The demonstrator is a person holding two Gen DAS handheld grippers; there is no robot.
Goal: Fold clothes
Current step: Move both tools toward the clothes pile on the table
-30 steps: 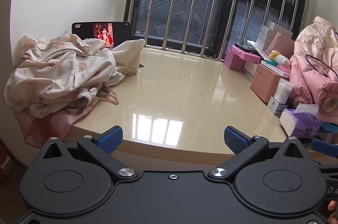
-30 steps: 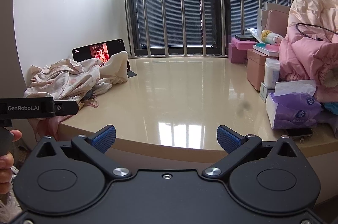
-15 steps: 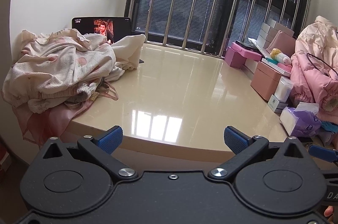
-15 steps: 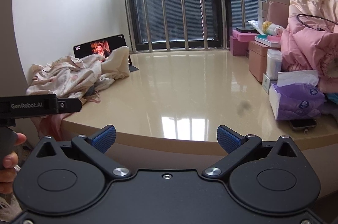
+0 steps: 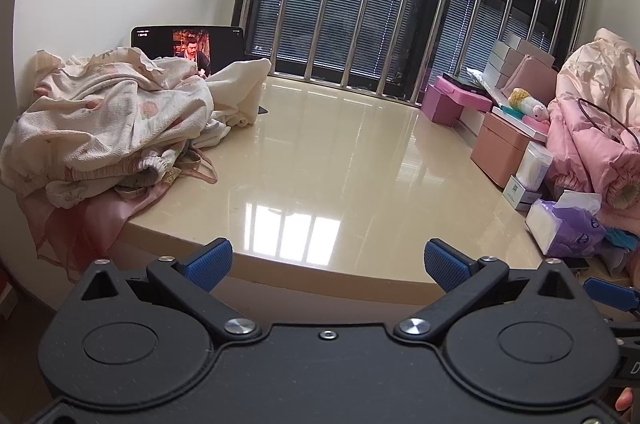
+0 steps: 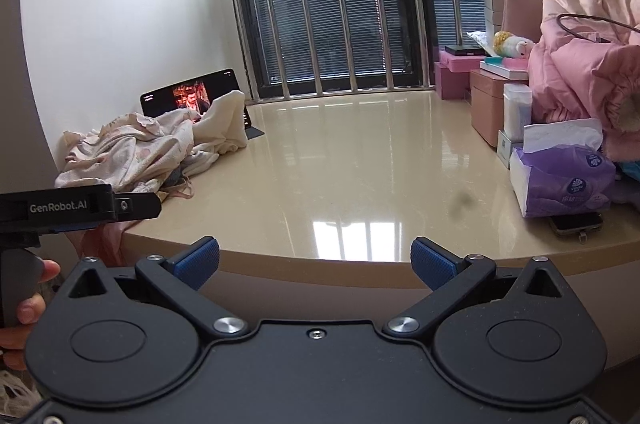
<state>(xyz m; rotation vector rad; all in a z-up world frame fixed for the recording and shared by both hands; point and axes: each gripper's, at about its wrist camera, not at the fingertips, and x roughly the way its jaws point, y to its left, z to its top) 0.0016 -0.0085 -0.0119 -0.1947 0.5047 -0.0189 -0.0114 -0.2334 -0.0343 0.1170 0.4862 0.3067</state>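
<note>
The heap of crumpled cream garments printed with faint pink blotches [image 5: 108,128] lies on the far-left part of the glossy beige stone worktop [image 5: 340,160], spilling a sheer pink layer over the near-left edge, and this is the relation the next reach turns on: from the left tongs [image 5: 328,262] the pile sits forward and to the left, near, while from the right tongs [image 6: 316,260] it sits much further off to the left, across the corner of the worktop. The left tongs are therefore the nearer, and I judge they would take the first garment. The heap has no clear long axis; it runs roughly along the left edge from the near corner back toward the dark tablet standing against the wall [image 5: 188,48], whose screen shows a video. Both pairs of tongs are spread wide with nothing between their blue ribbed pads, and both hang just short of the worktop's near edge. No folding has begun, as the broad middle of the worktop is bare. In the right wrist view the body of the other tool carries the white lettering "GenRobot.AI". The purple soft pack of tissues [image 6: 560,180] on the right bears a small shell-like emblem and printing too small to read; a phone lies beside it.
</note>
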